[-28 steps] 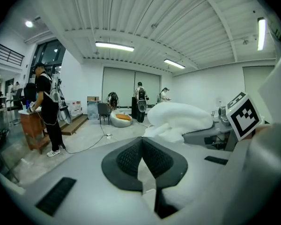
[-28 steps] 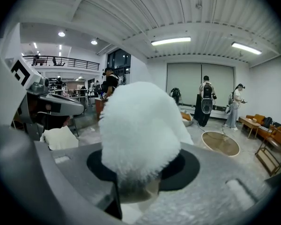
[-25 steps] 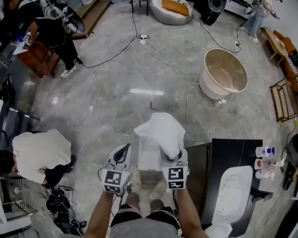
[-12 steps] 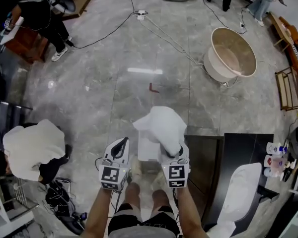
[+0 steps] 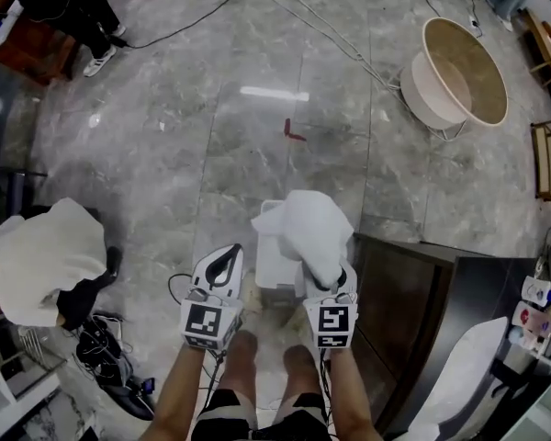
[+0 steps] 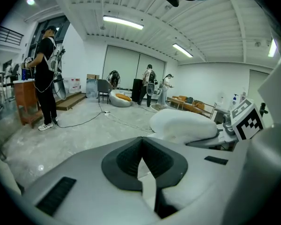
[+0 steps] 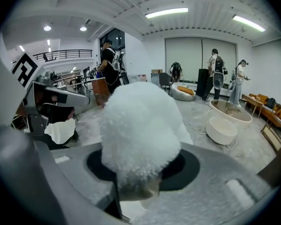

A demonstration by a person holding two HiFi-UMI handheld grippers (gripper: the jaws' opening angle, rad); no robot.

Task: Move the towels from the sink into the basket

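White towel (image 5: 308,228): fluffy, bunched into a rounded lump, held off the floor directly above the basket; out of the sink but not yet dropped in.
Right gripper (image 5: 323,278): jaws pinched on the towel's lower part, and the pile billows up between and over them in the right gripper view (image 7: 138,125). Gripping low lets the bulk stand clear of the jaws.
Left gripper (image 5: 222,257): jaws brought together with nothing between them, held level beside the right one on the basket's left, apparently just out of the way.
Basket (image 5: 274,274): pale, translucent bin on the floor, just beside the counter's left edge near its far-left corner, in front of the person's feet.
Counter (image 5: 404,283): dark top, on the person's right.
Sink (image 5: 464,375): white basin near the counter's near-right corner; I cannot tell whether more towels lie in it.
Step in hand: likely the release, since the towel hangs over the opening.
Risk: part of the bundle overhangs the rim toward the counter's edge, so a loose drop might drape it over the side.
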